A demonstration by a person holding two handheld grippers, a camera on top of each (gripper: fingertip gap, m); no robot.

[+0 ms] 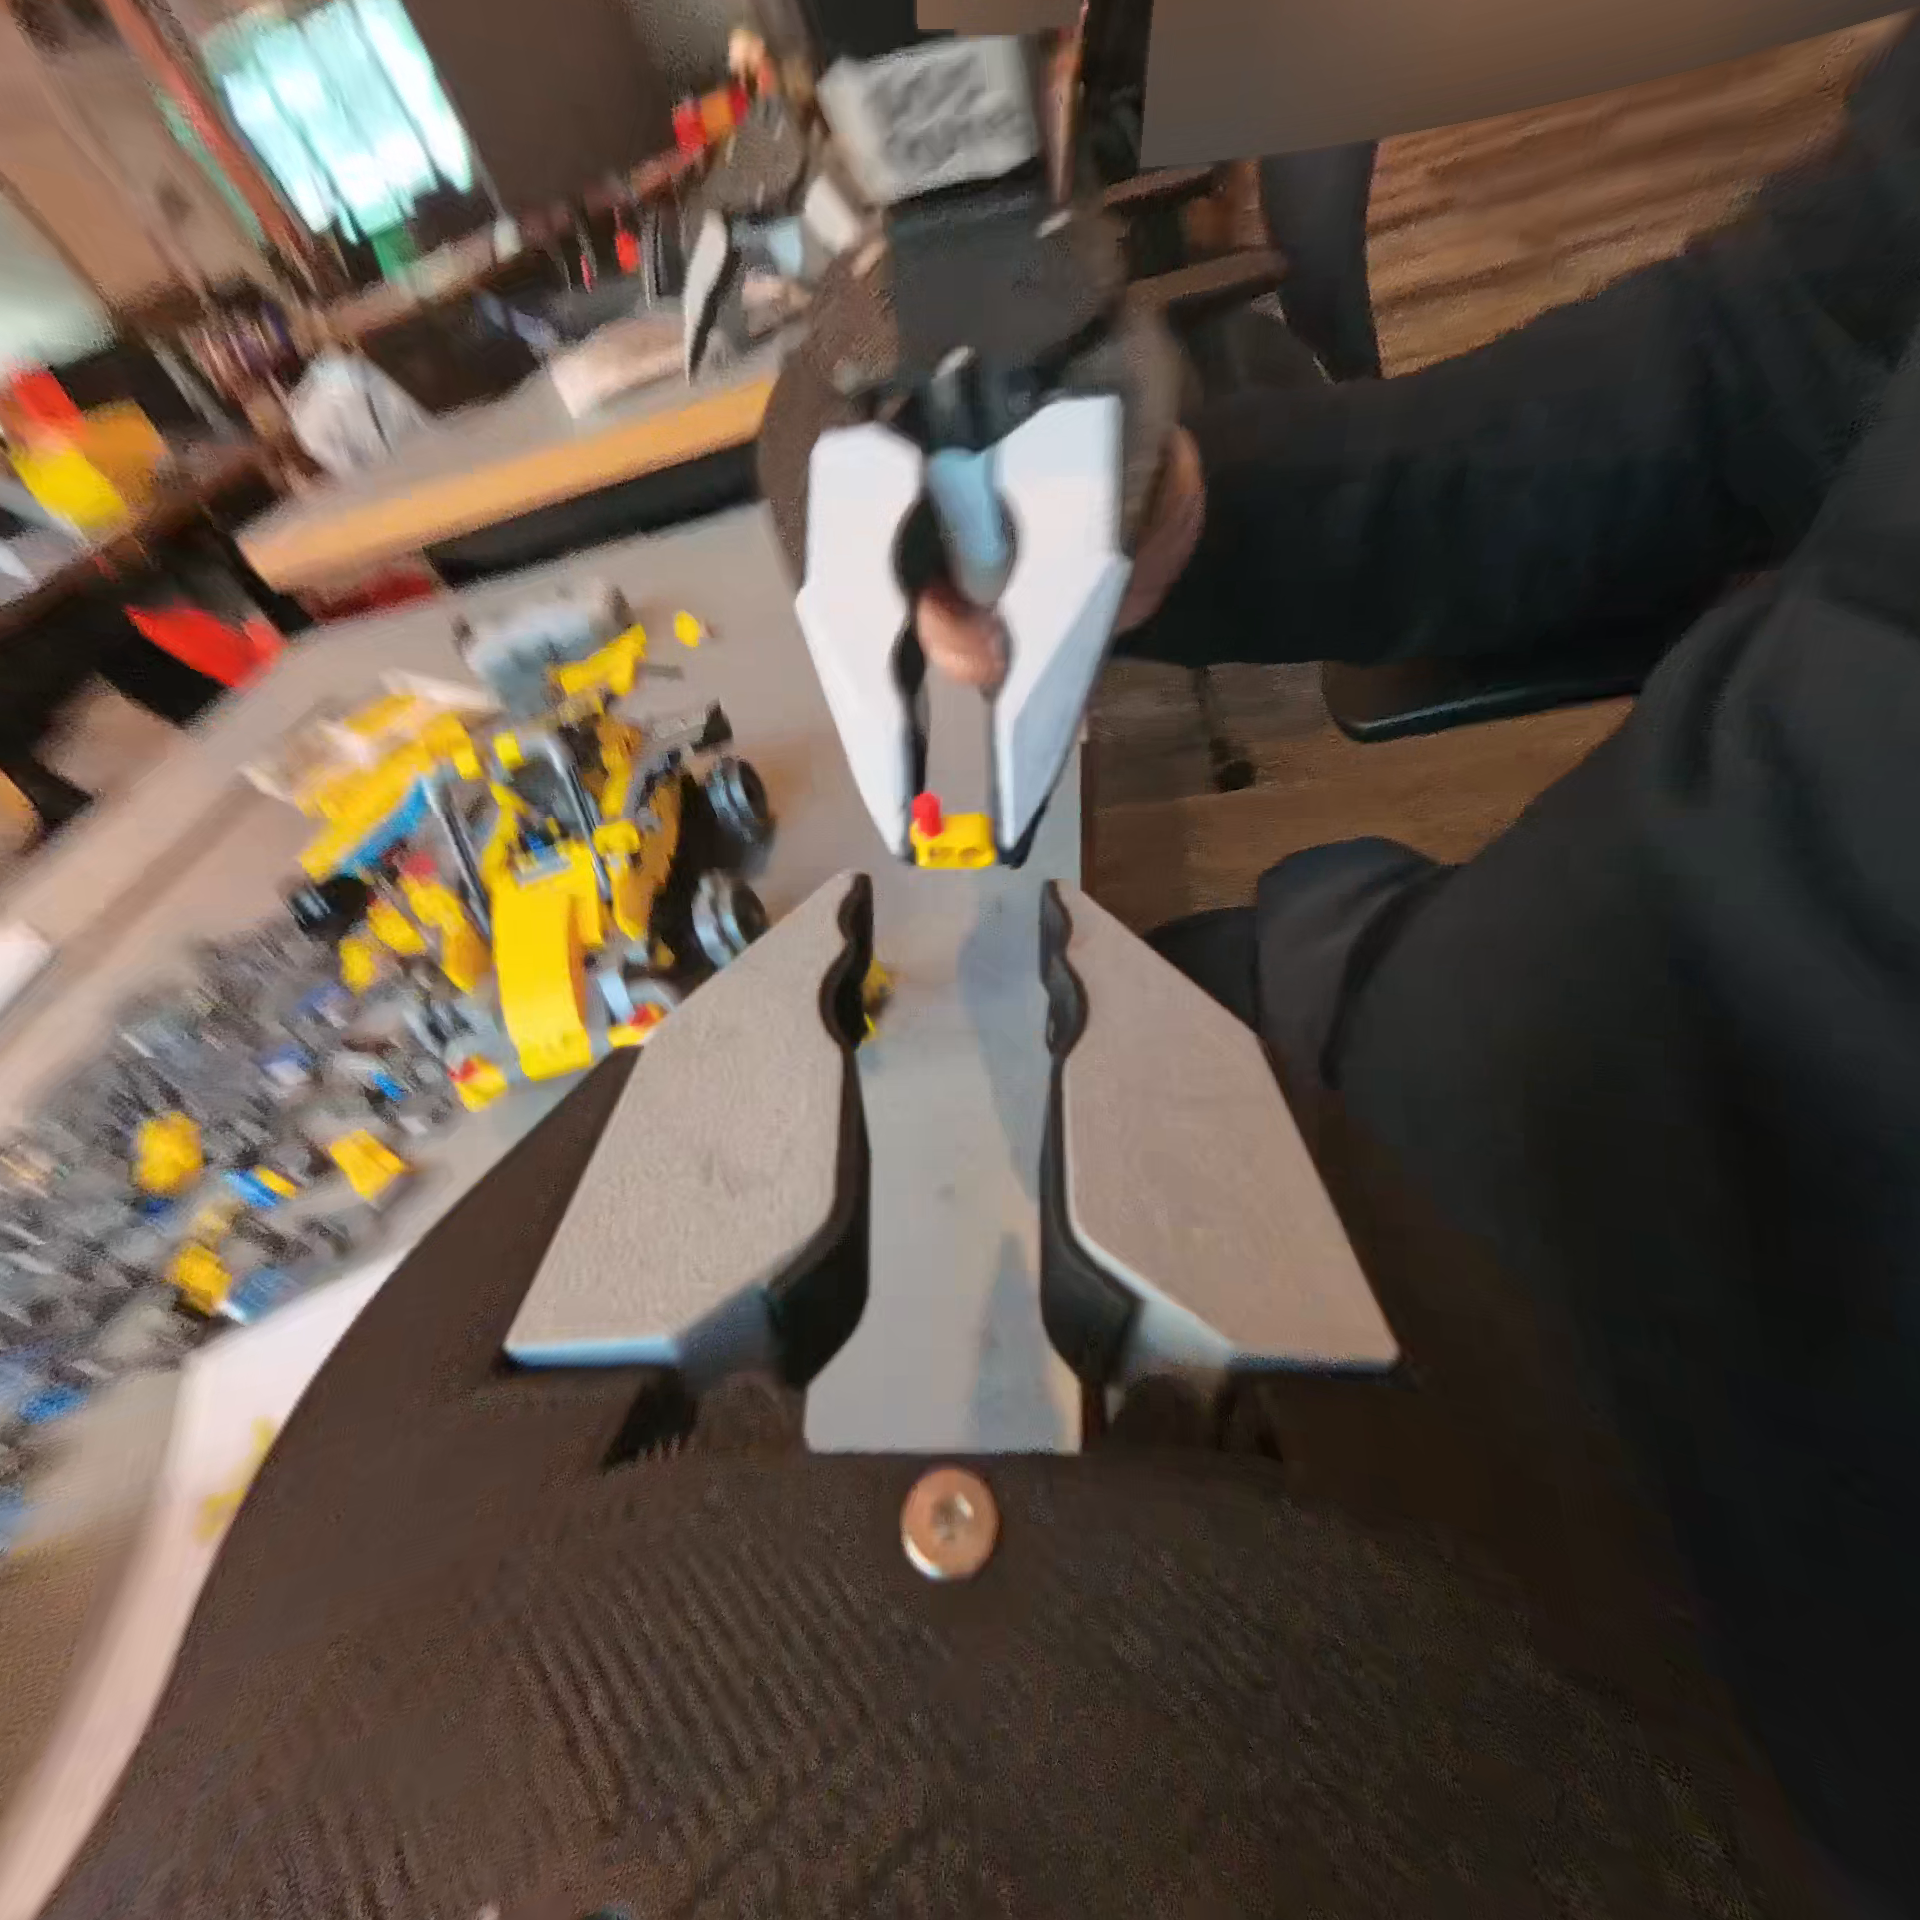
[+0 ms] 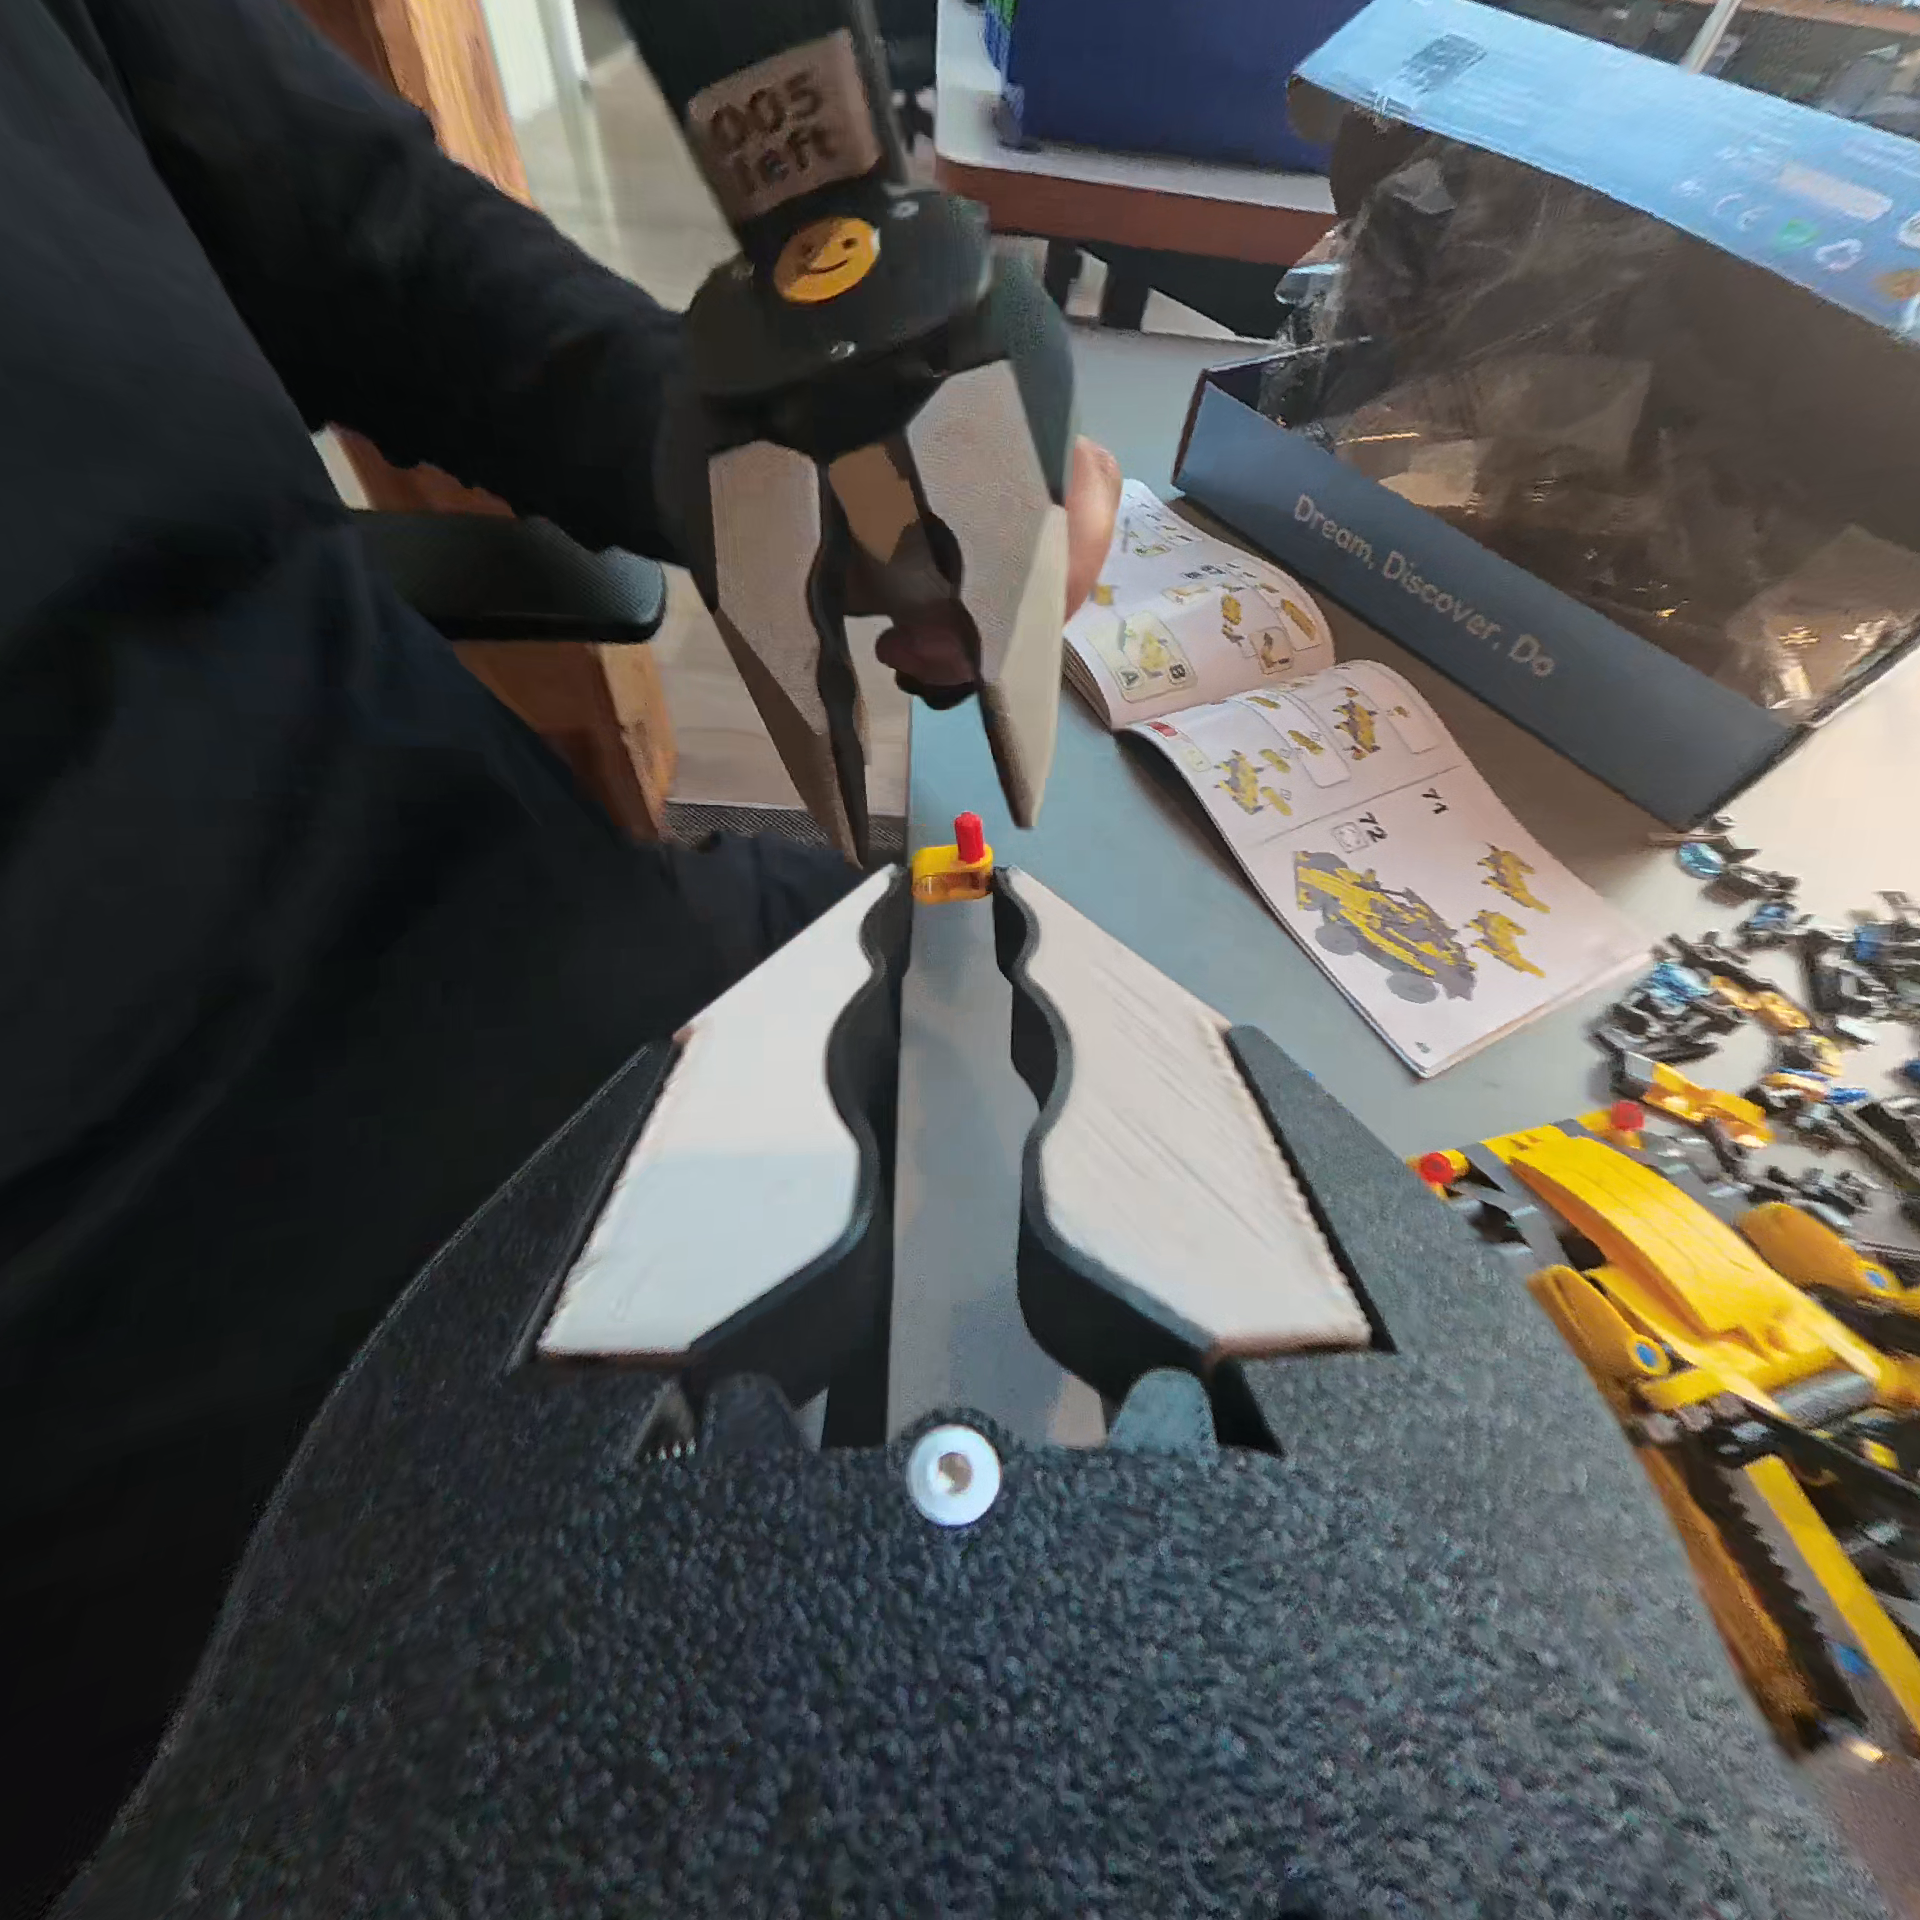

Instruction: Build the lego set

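Note:
My right gripper is shut on a small yellow brick piece with a red pin standing up from it. It holds the piece at its fingertips, above the grey table. My left gripper is open and empty, its tips just short of the piece. In the left wrist view the right gripper points toward me with the yellow piece and red pin between its tips. In the right wrist view the left gripper hangs open just above the red pin.
A half-built yellow brick vehicle stands on the table; it also shows in the right wrist view. Loose small pieces lie scattered beside it. An open instruction booklet and a dark box lie farther off. Black sleeves frame the grippers.

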